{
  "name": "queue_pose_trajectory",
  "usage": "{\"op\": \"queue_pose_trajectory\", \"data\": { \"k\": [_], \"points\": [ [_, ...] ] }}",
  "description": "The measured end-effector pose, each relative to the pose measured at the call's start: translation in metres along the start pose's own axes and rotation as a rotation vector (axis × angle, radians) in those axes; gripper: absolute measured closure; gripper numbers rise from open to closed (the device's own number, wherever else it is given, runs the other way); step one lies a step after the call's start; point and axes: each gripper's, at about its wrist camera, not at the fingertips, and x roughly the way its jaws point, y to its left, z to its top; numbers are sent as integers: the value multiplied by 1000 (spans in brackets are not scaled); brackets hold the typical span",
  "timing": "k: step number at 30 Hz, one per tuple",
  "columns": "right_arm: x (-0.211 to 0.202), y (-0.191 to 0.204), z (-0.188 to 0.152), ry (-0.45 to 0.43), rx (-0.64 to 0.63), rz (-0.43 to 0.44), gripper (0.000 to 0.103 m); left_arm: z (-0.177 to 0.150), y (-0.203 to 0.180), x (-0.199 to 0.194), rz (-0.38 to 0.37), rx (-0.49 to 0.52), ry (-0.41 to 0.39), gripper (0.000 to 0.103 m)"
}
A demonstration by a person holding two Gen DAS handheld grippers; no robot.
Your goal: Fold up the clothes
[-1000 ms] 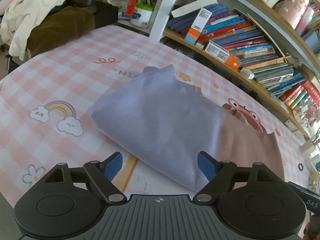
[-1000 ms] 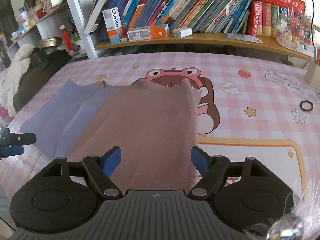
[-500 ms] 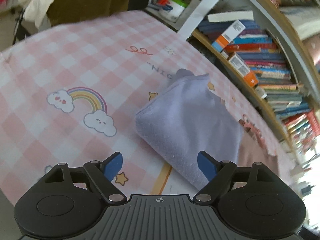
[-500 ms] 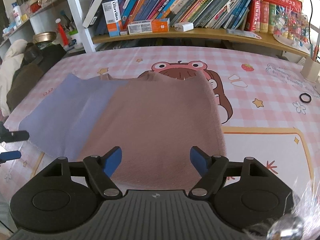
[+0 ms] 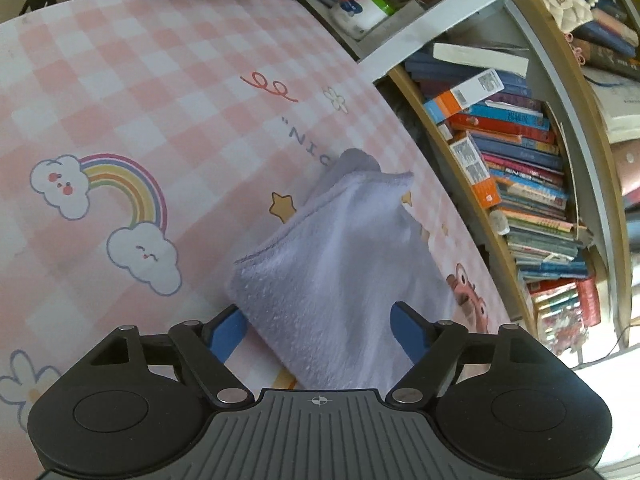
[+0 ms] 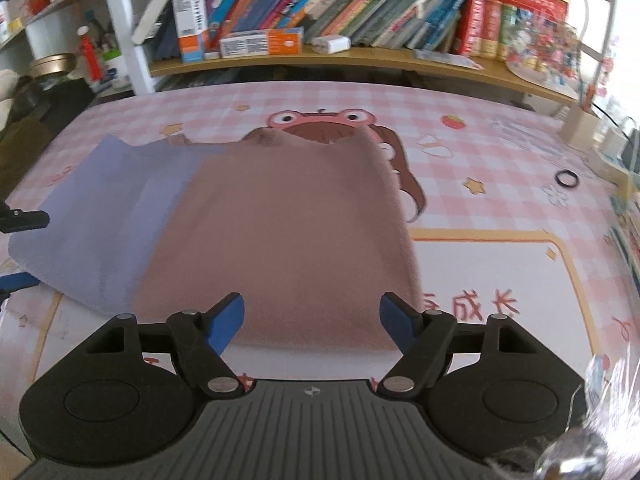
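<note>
A folded lavender cloth (image 5: 344,264) lies on the pink checked mat (image 5: 132,80), and its near corner reaches in between my left gripper's (image 5: 318,330) blue fingers. Those jaws are closing, but the pads stand clear of the fabric. In the right wrist view a brown cloth (image 6: 288,232) lies flat, overlapping the lavender cloth (image 6: 100,216) on its left. My right gripper (image 6: 312,322) is open, with the brown cloth's near edge between its fingers and not pinched. The left gripper's fingertips (image 6: 24,219) show at that view's left edge, beside the lavender end.
A bookshelf (image 6: 320,60) full of books runs along the far side of the mat. A small black ring (image 6: 567,179) lies on the mat at the right. Jars and bottles (image 5: 360,4) and a heap of clothes stand beyond the far left corner.
My left gripper has rolled and shifted left to the lavender cloth's end, which now sits between its fingers. The right gripper has moved a little nearer the brown cloth's front edge.
</note>
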Motion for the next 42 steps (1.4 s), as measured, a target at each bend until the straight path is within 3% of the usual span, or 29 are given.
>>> {"op": "queue_pose_trajectory", "data": {
  "k": [2, 3, 4, 7, 10, 13, 20, 24, 27, 31, 35, 42],
  "points": [
    [-1, -1, -2, 5, 12, -14, 29, 0, 0, 0, 13, -13, -6, 35],
    [-1, -2, -3, 7, 18, -20, 29, 0, 2, 1, 26, -18, -10, 51],
    [-2, -2, -4, 8, 24, -25, 29, 0, 5, 2, 27, -33, -8, 77],
    [-2, -3, -6, 13, 41, -39, 29, 1, 20, 4, -11, -91, 5, 94],
    [-2, -2, -6, 18, 47, -50, 29, 3, 21, -8, -45, -63, -48, 95],
    [-1, 1, -6, 22, 33, -51, 28, 11, 27, -17, -22, -45, -92, 95],
    [6, 2, -7, 43, 36, -41, 30, 19, 41, -18, -48, -16, -68, 93],
    [10, 0, -8, 63, 65, -19, 32, 20, 44, -10, -64, -32, -29, 76],
    [11, -6, -11, 74, 115, 11, 42, 20, 48, -6, -80, -47, -25, 76],
    [7, -18, -16, 78, 194, 36, 60, 21, 55, -4, -84, -69, -35, 90],
    [2, -29, -21, 79, 249, 51, 73, 20, 55, -3, -76, -61, -46, 93],
    [12, -39, -23, 110, 263, 98, 79, 16, 46, -9, -58, -11, -85, 95]
  ]
}}
